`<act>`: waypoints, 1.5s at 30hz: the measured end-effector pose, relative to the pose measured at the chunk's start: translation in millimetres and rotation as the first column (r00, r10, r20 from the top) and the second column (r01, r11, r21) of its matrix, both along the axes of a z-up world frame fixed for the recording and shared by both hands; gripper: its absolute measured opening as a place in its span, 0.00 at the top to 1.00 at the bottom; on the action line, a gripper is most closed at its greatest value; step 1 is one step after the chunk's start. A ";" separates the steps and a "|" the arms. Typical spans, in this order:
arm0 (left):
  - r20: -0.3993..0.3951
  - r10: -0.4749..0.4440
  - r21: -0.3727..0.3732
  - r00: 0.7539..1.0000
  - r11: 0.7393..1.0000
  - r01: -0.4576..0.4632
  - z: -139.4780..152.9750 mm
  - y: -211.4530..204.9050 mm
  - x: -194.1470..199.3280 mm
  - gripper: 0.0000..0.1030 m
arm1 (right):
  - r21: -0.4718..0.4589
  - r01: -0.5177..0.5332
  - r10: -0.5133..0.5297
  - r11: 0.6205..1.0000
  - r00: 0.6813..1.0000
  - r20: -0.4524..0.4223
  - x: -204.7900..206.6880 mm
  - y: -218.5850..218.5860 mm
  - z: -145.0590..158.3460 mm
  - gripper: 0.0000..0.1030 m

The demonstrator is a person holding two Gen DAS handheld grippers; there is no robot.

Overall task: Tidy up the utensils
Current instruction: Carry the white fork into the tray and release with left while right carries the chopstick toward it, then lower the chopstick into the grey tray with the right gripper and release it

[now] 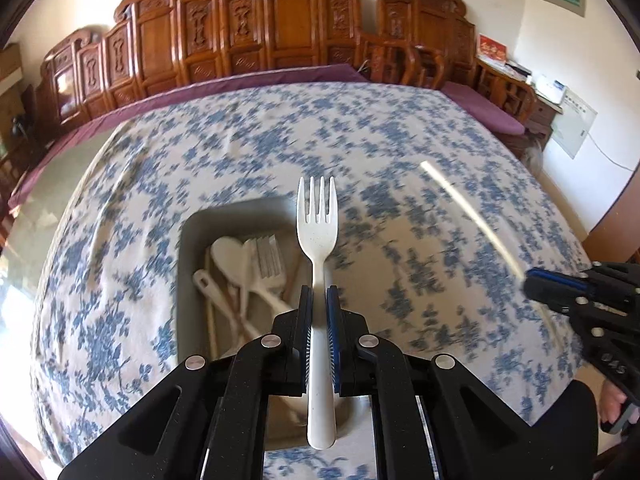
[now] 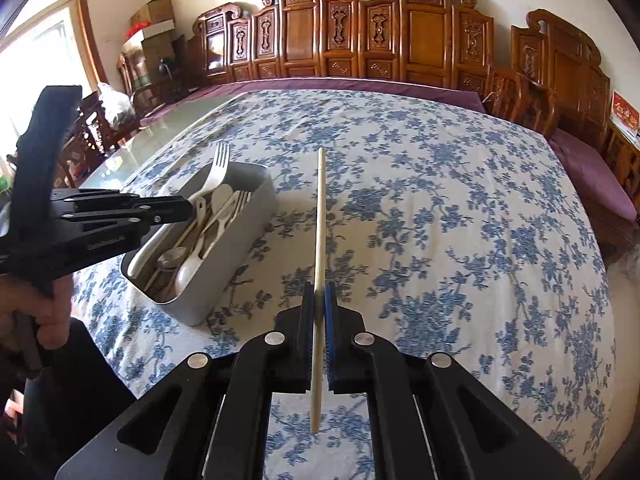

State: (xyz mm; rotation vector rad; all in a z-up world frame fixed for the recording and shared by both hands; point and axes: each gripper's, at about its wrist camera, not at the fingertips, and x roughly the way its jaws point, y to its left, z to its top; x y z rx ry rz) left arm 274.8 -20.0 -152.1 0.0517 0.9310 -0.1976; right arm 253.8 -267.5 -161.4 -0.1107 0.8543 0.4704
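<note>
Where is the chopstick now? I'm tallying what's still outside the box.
The chopstick is clamped in the right gripper, over the floral cloth, right of the grey box.

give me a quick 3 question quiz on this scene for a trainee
1. True or false: the left gripper is shut on a white fork.
2. What does the right gripper hold? A) a spoon B) a chopstick C) a knife
3. Fill the gap: the grey bin of utensils stands on a cloth with a ____ flower print.

Key
1. True. The fork's handle is clamped between the pads, tines pointing away from the camera.
2. B. A pale chopstick runs between the shut pads.
3. Blue.
</note>
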 end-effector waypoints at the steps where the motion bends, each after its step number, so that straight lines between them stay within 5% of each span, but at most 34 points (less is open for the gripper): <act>1: -0.009 0.008 0.005 1.000 1.000 -0.008 -4.1 4.6 2.2 0.94 | 0.003 -0.004 0.004 1.000 1.000 -0.001 -0.8 2.1 -0.2 0.94; 19: -0.115 0.082 0.035 0.990 0.996 -0.078 -58.5 39.0 28.5 0.93 | 0.023 -0.039 0.039 0.999 0.999 -0.012 -5.2 20.8 -0.3 0.94; 24: -0.103 0.080 0.024 0.991 0.997 -0.078 -53.5 43.8 21.6 0.83 | 0.018 -0.054 0.055 0.998 0.998 -0.014 -4.9 31.7 -1.5 0.94; 45: -0.003 0.100 -0.011 0.995 0.995 -0.100 0.6 102.9 -13.6 0.71 | 0.068 -0.122 0.127 0.990 0.990 -0.067 6.4 129.5 -6.9 0.94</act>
